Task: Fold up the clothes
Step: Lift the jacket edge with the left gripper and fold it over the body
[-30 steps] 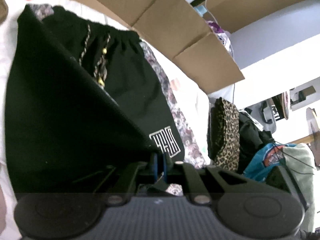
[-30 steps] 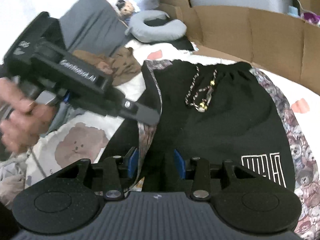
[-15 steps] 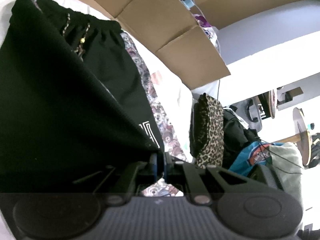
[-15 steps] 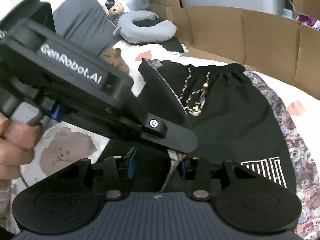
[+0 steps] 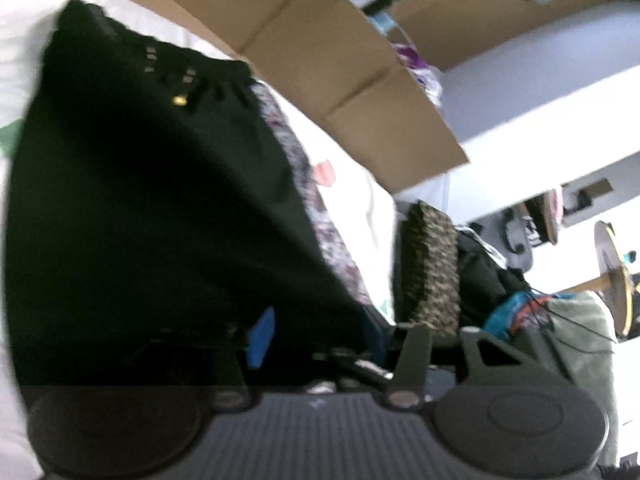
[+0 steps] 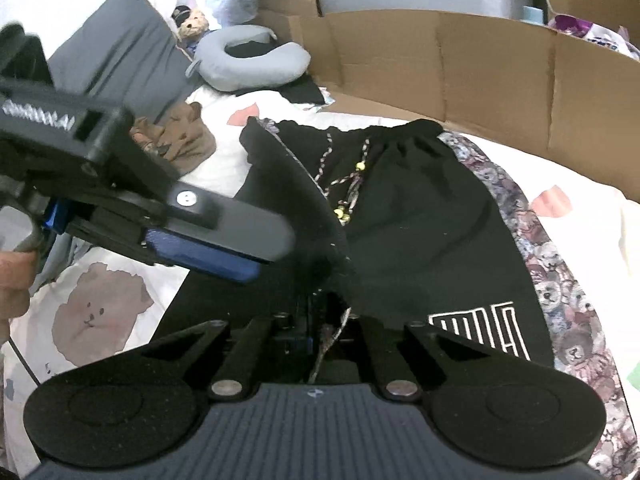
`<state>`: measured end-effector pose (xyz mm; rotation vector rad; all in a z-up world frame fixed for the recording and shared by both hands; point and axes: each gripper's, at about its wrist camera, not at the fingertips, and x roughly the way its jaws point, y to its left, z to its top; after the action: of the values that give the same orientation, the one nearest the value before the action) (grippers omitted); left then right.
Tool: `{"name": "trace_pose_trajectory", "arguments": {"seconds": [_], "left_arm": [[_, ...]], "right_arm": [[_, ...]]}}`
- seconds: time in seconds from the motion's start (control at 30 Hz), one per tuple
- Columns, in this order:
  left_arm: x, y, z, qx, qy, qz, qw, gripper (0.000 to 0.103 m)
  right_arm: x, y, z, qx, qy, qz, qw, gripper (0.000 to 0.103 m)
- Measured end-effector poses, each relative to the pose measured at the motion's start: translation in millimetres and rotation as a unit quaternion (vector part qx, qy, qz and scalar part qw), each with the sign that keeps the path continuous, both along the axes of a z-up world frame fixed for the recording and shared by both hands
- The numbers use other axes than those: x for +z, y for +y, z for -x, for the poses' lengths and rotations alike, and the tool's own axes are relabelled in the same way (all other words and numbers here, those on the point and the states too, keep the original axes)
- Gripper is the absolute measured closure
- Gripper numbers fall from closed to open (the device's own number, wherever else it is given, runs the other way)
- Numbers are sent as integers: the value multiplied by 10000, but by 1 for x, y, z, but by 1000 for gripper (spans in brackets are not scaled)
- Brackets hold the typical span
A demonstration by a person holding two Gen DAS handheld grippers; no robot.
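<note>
Between hands, shorts newly passed rightward

Both wrist cams close, angled down; share black shorts.

The left gripper is a chunky matt-black block with white lettering, too blurred to read, along its flank at ten o'clock. A round silver screw sits where the flat, round-ended finger begins, and a bright blue pad lines that finger's underside. A hand shows at nine o'clock. The right gripper has a dark ribbed housing at six o'clock, two round textured discs at seven and five, angular black linkage arms with silver screws, and blue pads
</note>
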<state>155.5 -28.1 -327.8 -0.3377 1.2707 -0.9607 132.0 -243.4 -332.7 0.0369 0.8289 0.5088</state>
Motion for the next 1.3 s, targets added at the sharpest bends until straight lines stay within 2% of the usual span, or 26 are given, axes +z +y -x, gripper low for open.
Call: {"name": "trace_pose_trajectory", "arguments": {"seconds": [0.1, 0.33, 0.47, 0.7, 1.03, 1.3], "left_arm": [[-5, 6, -5, 131, -109, -308, 9994, 47], [-23, 18, -12, 423, 53, -783, 9960, 44], [-35, 19, -11, 395, 132, -1082, 9933, 44], [-59, 29, -11, 241, 495, -1505, 9871, 44], [-81, 34, -2, -35, 833, -1800, 9801, 44], [-96, 33, 9, -321, 1079, -1919, 9749, 44]], "right_arm": [[3, -11, -1, -119, 8, 1, 9999, 101], [12, -45, -5, -533, 59, -28, 9986, 101], [14, -65, -5, -776, 155, -5, 9969, 101], [8, -101, -3, -1248, 370, 13, 9915, 101], [-26, -137, -3, -1827, 931, -9, 9787, 101], [-69, -153, -5, -2061, 1413, 119, 9682, 98]]}}
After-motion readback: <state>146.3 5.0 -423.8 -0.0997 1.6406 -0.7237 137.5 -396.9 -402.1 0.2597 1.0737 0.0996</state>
